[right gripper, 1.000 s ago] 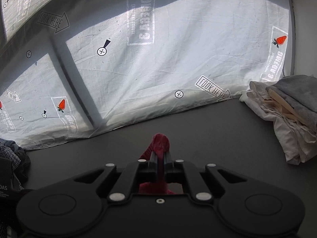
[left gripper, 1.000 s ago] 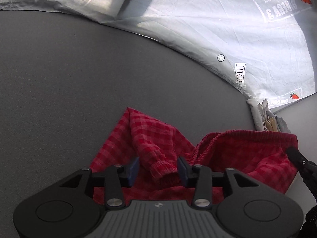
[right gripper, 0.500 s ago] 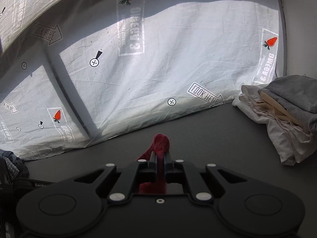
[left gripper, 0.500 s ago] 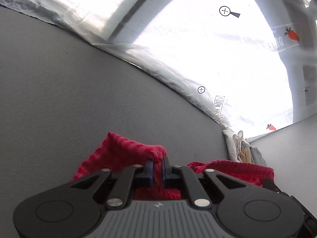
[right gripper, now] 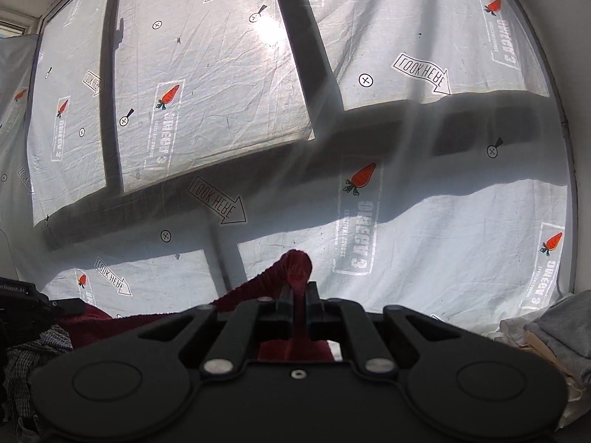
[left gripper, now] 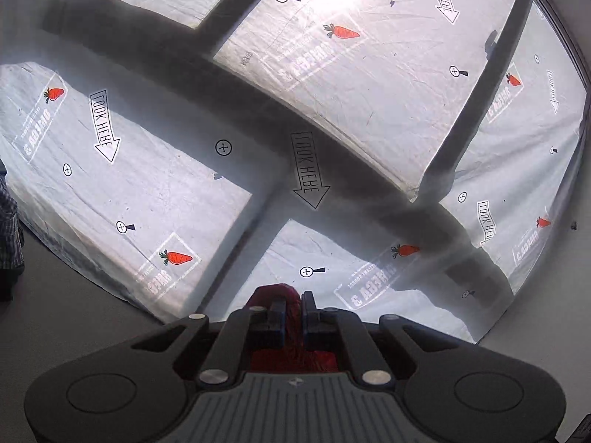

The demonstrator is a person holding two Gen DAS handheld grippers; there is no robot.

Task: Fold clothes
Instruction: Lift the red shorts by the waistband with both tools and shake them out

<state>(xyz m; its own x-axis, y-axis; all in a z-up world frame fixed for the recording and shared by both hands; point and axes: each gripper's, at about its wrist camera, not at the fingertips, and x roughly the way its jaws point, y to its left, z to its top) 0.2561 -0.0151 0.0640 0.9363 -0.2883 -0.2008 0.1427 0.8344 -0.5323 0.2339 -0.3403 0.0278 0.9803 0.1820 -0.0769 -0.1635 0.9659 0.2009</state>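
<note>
My left gripper is shut on a bunch of the red checked garment, which pokes up between the jaws; the rest hangs below, hidden by the gripper body. My right gripper is shut on another part of the same red garment. Its ribbed edge runs down to the left from the jaws. Both grippers are raised and face the sheet-covered window.
A white sheet printed with carrots and "look here" arrows covers the window ahead. A pile of folded grey and cream clothes lies at the right. Dark checked clothes lie at the lower left. A grey table edge shows at the left.
My left gripper closed on the red garment, then both grippers lifted it off the table and tilted up toward the window. The table surface has dropped out of view.
</note>
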